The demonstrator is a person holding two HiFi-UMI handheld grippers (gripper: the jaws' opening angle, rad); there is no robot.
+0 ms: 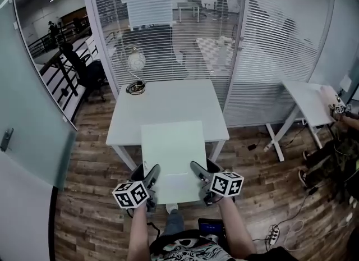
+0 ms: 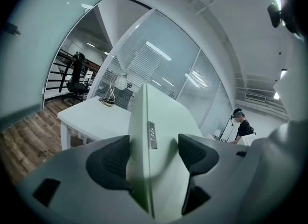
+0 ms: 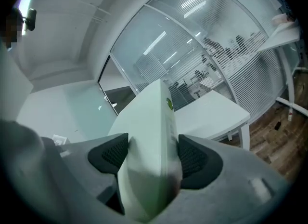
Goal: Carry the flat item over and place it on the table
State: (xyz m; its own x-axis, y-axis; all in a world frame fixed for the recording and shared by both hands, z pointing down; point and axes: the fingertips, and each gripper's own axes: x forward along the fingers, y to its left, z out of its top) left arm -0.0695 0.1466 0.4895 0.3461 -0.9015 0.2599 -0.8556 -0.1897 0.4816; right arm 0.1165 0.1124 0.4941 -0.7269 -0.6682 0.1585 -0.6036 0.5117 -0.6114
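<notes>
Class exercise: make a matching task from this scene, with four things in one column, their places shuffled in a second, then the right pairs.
1. flat panel
2. coiled cable
3. power strip
4. side table

A. on the floor, near right
B. clamped in the left gripper and right gripper
C. on the white table, far left corner
D. by the glass wall, right

Pairs: 1-B, 2-C, 3-A, 4-D

The flat panel (image 1: 172, 153) blocks the near edge of the bench (image 1: 162, 100) in the head view, and its near end is swallowed by the left tongs (image 2: 153, 151) and right tongs (image 3: 153, 146). Tiny label (image 2: 152, 135) on its side, can't read it. Round white thing (image 1: 136, 60) by the bench's far corner, too small to tell. Person (image 1: 322, 156) at right is mostly cropped.
</notes>
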